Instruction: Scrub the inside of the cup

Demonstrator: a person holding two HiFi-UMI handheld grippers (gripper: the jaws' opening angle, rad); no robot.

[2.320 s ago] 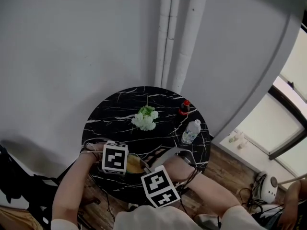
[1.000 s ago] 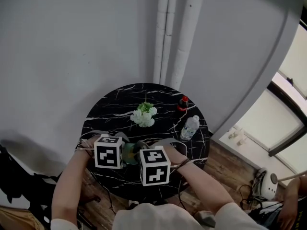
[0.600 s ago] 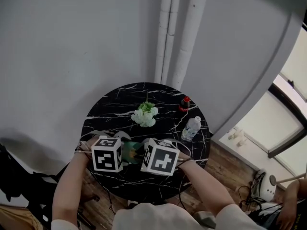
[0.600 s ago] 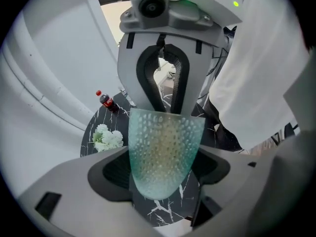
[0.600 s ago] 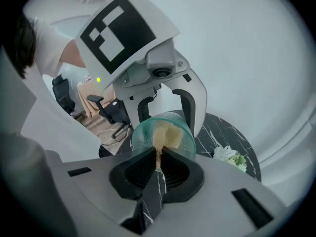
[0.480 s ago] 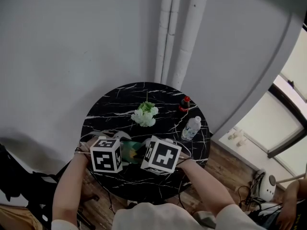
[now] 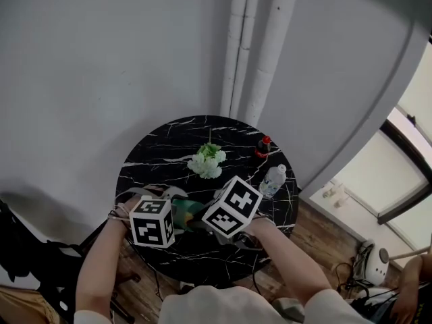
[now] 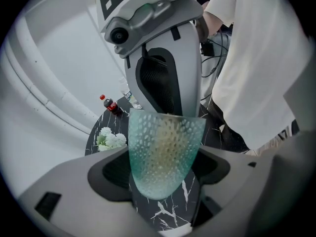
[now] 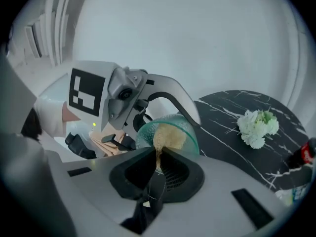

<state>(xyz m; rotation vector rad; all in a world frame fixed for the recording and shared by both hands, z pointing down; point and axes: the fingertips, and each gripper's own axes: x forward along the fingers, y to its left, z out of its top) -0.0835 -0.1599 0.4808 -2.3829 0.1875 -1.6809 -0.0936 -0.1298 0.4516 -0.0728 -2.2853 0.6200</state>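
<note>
Rolled since a second ago, the right claw (image 7: 202,216) now shows its marker cube cornerwise, while the left claw (image 7: 174,214) has kept its place. From the head view, a round black veined surface (image 7: 169,154) stands against a grey wall (image 7: 101,66) with white pipes (image 7: 260,52). There is wooden floor (image 7: 324,235) and a window (image 7: 412,147) to the right. White flowers (image 7: 207,162) sit mid-surface. A small red-capped bottle (image 7: 262,147) and a water bottle (image 7: 272,181) stand toward the right edge. The green cup (image 7: 185,211) hangs over the near edge between both claws.

From the left gripper view, the jaws clamp the dimpled cup's sides. Its long axis runs up the picture, rounded bottom low, mouth toward the right claw.

From the right gripper view, the mouth faces the camera. The jaws are pinched nearly together on a tan sponge (image 9: 169,137) that reaches inside the cup.
</note>
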